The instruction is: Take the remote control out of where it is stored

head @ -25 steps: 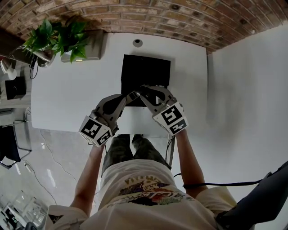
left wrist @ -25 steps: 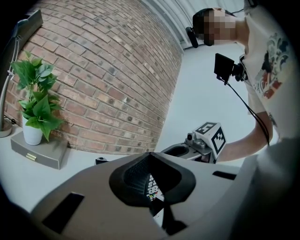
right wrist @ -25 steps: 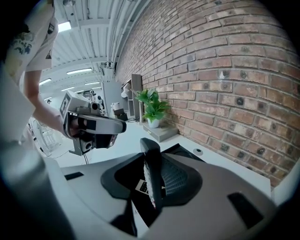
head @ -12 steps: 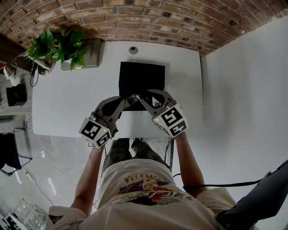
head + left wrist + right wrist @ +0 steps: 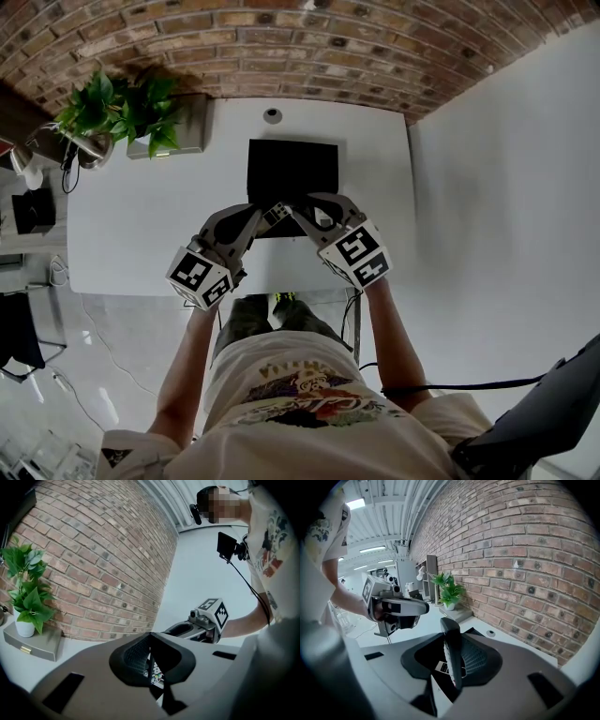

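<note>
The remote control (image 5: 452,656) is a thin black bar seen edge-on, with small buttons along one side. It stands between the pads of my right gripper (image 5: 453,645), which is shut on it. Its coloured buttons (image 5: 153,670) also show between the narrow pads of my left gripper (image 5: 151,644), which is shut on its other end. In the head view both grippers meet tip to tip, left (image 5: 270,216) and right (image 5: 300,211), with the remote control (image 5: 278,213) between them. They hang over the near edge of the open black storage box (image 5: 291,169).
The box stands mid-table on a white table (image 5: 141,216) against a brick wall (image 5: 309,56). A potted plant (image 5: 117,103) and a grey drawer unit (image 5: 183,122) sit at the back left. A small round fitting (image 5: 272,115) lies behind the box. The person's legs are at the table's near edge.
Both grippers have come up slightly together with the remote between them. Their hold looks the same.
</note>
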Motion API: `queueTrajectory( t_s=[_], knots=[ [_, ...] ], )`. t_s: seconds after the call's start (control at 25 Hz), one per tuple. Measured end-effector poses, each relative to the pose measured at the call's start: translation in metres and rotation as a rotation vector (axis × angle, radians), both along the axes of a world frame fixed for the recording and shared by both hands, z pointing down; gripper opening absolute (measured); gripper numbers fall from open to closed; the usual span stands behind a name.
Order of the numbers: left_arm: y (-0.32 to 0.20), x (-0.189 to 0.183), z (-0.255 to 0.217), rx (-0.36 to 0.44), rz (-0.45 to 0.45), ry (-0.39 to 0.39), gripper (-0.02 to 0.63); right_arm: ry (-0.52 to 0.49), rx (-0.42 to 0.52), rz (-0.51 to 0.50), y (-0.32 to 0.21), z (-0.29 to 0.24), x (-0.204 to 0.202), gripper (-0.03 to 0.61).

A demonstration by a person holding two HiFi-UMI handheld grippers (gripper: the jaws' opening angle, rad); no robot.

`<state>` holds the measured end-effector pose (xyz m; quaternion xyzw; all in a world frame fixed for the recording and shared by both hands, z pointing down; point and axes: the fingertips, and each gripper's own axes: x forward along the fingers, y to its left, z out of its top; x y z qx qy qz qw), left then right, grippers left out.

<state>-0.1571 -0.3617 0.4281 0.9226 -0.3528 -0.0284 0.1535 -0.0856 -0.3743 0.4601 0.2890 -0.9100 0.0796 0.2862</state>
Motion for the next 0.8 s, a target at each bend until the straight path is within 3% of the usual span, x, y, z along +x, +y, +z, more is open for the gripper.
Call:
queueTrajectory(
  t_s=[0.44, 0.8],
  knots=[
    [0.002, 0.002, -0.001, 0.006, 0.027, -0.002, 0.003, 0.022, -0.008, 0.055, 0.001, -0.008, 0.018, 0.115],
    [0.013, 0.022, -0.002, 0.005, -0.049, -0.033, 0.003, -0.001, -0.037, 0.037, 0.009, -0.005, 0.054, 0.115]
  ],
)
